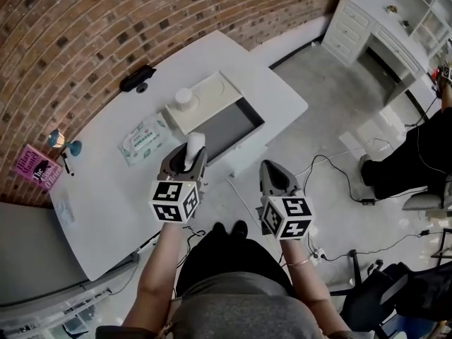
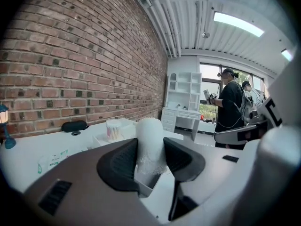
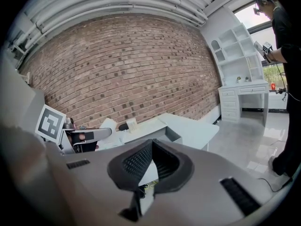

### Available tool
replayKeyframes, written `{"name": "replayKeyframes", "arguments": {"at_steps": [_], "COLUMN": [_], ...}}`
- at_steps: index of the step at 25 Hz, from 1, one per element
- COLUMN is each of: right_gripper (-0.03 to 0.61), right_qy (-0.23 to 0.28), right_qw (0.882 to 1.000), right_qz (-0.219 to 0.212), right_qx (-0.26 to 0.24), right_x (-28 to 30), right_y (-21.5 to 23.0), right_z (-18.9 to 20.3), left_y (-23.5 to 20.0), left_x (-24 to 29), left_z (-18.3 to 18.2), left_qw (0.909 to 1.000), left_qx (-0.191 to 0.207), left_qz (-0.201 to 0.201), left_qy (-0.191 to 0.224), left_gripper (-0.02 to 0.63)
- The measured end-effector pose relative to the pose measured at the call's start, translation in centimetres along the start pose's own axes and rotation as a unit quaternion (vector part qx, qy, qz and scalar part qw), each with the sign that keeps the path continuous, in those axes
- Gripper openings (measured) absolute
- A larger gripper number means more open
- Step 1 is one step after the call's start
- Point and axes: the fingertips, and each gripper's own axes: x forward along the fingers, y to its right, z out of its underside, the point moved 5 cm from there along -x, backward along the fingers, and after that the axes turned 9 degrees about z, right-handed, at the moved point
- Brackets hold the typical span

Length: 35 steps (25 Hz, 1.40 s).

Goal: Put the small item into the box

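A small white cylindrical item [image 1: 194,145] stands between the jaws of my left gripper [image 1: 189,154], which is shut on it over the table's near edge. In the left gripper view the item [image 2: 150,142] fills the gap between the dark pads. Just beyond it the open white box [image 1: 248,111] rests on the white table [image 1: 106,203], its grey inside showing and its lid folded back to the left. My right gripper [image 1: 272,168] hovers off the table's edge, to the right of the left one. Its jaws meet at the tips with nothing between them [image 3: 151,147].
A round tub of cotton swabs [image 1: 184,99] stands on the box's lid. A pack of wipes [image 1: 145,138], a black pouch [image 1: 138,77] and a pink book [image 1: 39,167] lie on the table. Cables [image 1: 332,164] trail on the floor, and a person in black [image 1: 417,161] is at the right.
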Motion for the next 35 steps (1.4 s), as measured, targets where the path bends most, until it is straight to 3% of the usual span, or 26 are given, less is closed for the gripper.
{"name": "replayKeyframes", "arguments": {"at_steps": [17, 26, 35], "right_gripper": [0.005, 0.005, 0.005], "right_qy": [-0.006, -0.008, -0.009], "right_qw": [0.999, 0.997, 0.994], "right_qz": [0.048, 0.075, 0.098], "right_qx": [0.014, 0.026, 0.037], "right_x": [3.2, 3.5, 3.7], "right_y": [0.9, 1.6, 2.5], "right_z": [-1.1, -0.9, -0.7], "left_y": [-2.2, -1.4, -1.0], "left_x": [7.8, 11.4, 14.0], "left_z": [0.5, 1.8, 2.9], "left_qw": [0.9942, 0.9813, 0.9648], "left_qx": [0.052, 0.098, 0.142], "left_qz": [0.062, 0.106, 0.123], "left_qy": [-0.072, -0.127, -0.184], "left_gripper": [0.173, 0.173, 0.173]}}
